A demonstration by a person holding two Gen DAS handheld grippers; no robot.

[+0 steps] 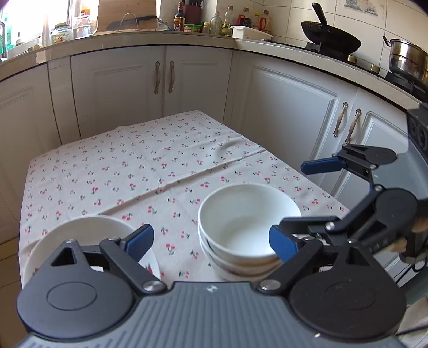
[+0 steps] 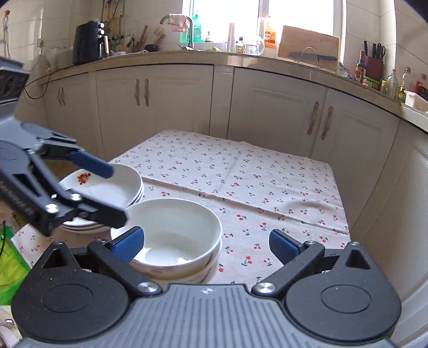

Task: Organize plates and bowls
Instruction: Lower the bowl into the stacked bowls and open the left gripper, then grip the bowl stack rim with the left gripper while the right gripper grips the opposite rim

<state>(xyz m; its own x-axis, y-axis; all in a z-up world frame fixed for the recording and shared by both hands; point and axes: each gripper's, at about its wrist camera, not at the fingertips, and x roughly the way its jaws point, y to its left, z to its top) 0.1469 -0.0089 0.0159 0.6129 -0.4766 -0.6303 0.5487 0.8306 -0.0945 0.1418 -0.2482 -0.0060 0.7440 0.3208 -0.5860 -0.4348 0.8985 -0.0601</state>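
Note:
A stack of white bowls stands near the front of the table, on a cherry-print cloth. To its left is a stack of white plates with a fruit print. My left gripper is open. Its left finger hangs over the plates' rim and its right one by the bowls' edge. My right gripper is also open, its left pad over the top bowl's near rim. Neither gripper holds anything.
White cabinets wrap around the table on the far and right sides. The counter carries bottles, a wok and a steel pot. A green bag lies left of the table. The far half of the cloth is bare.

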